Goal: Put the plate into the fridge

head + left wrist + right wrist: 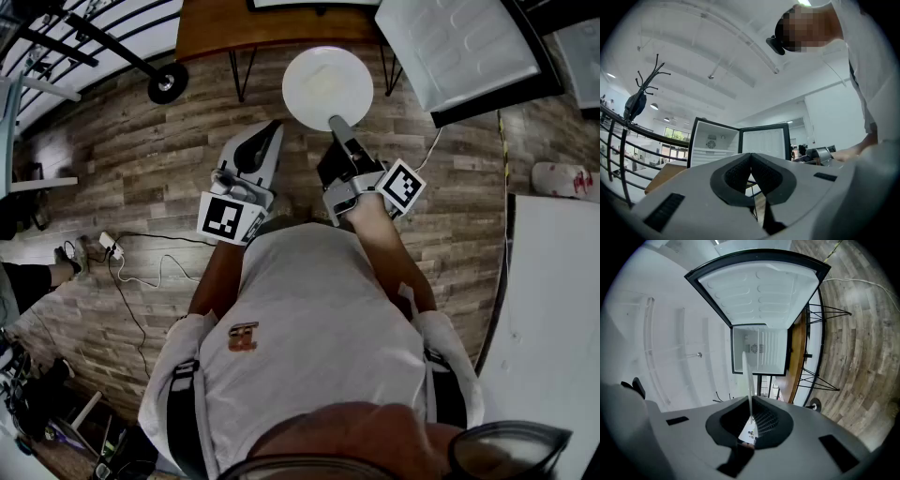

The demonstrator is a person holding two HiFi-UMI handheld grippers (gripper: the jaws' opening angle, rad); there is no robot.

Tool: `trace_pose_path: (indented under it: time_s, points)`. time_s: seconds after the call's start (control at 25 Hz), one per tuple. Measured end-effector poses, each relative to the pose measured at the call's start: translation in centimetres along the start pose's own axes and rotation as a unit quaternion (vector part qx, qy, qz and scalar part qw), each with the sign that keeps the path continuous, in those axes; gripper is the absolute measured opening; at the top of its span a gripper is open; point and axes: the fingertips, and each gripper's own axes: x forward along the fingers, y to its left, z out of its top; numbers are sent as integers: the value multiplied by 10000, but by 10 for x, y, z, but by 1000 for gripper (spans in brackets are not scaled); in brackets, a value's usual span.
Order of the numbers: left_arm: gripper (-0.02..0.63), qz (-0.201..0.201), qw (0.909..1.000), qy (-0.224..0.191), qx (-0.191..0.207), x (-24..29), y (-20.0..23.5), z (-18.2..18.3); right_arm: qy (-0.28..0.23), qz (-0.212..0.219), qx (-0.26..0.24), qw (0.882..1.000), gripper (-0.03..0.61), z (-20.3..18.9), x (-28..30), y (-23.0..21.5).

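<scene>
A white round plate (pixel 323 84) hangs over the wooden floor in front of me, and my right gripper (pixel 336 123) is shut on its near rim. In the right gripper view the plate (pixel 746 376) shows edge-on, rising from between the pads of that gripper (pixel 751 416) toward the open fridge (pixel 761 355). The fridge door (pixel 459 45) stands swung open at the upper right of the head view. My left gripper (pixel 273 128) floats beside the plate to its left, shut and holding nothing. Its jaws (pixel 751 157) point at the fridge (pixel 715 145).
A wooden table (pixel 272 23) on thin black legs stands beside the fridge. A black railing and a coat stand (pixel 640 101) lie to the left. A white counter (pixel 553 319) is at my right, and cables (pixel 141 272) trail on the floor at my left.
</scene>
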Motion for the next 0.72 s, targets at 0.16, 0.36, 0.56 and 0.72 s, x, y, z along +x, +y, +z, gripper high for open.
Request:
trace_pose_path:
  time_s: [0.16, 0.36, 0.56, 0.72]
  points:
    - [18, 58, 10000, -1, -14, -3, 0, 1, 28, -34, -20, 10000, 41, -1, -2, 0]
    - [18, 155, 9999, -24, -12, -6, -1, -2, 112, -19, -31, 9999, 41, -2, -1, -2]
    - [18, 269, 9996, 10, 25, -7, -8, -2, 267, -5, 67, 9996, 41, -2, -1, -5]
    - [18, 357, 9993, 40, 48, -6, -11, -2, 385, -24, 50, 9992, 41, -1, -1, -5]
